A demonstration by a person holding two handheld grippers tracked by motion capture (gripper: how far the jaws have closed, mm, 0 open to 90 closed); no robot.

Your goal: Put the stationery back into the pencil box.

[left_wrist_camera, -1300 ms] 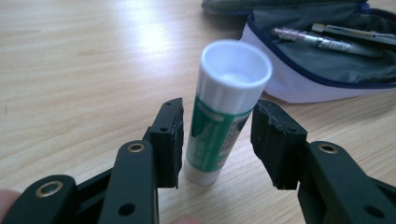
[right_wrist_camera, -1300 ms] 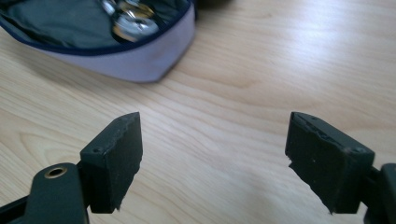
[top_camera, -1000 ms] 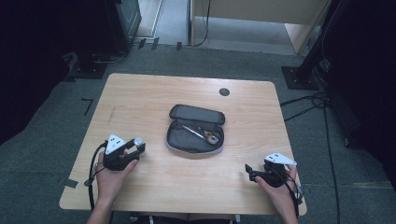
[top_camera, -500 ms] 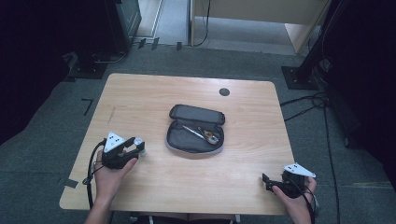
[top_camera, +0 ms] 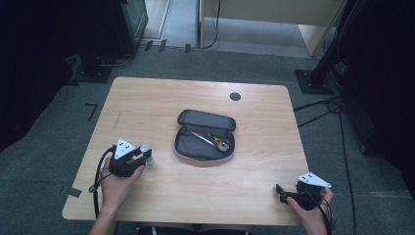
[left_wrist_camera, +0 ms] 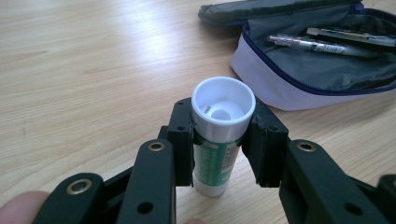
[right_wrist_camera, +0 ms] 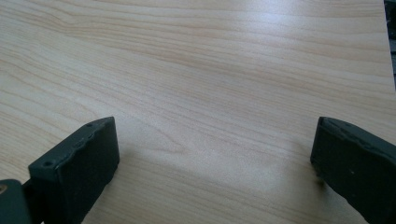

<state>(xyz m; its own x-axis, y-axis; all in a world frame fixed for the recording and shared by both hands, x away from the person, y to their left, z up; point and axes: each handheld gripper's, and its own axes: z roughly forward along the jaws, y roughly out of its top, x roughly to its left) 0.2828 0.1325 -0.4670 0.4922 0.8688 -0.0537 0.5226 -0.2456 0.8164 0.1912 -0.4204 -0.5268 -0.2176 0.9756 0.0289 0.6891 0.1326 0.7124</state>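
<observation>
Since a second ago, my right gripper (top_camera: pixel 288 195) has pulled back, jaws wide apart over bare table (right_wrist_camera: pixel 224 70), while my left gripper (left_wrist_camera: pixel 219 140) clamps the glue stick (left_wrist_camera: pixel 219 135); I should carry it level toward the pencil case (left_wrist_camera: pixel 322 70) ahead.

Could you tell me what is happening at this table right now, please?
A person sits at a wooden table with a gripper in each hand. The left gripper is shut on a glue stick with a white cap, standing upright just beside an open pencil case that holds a pen and a few other items. The right gripper is open, holding nothing, low over bare wood near the table's near right corner.
</observation>
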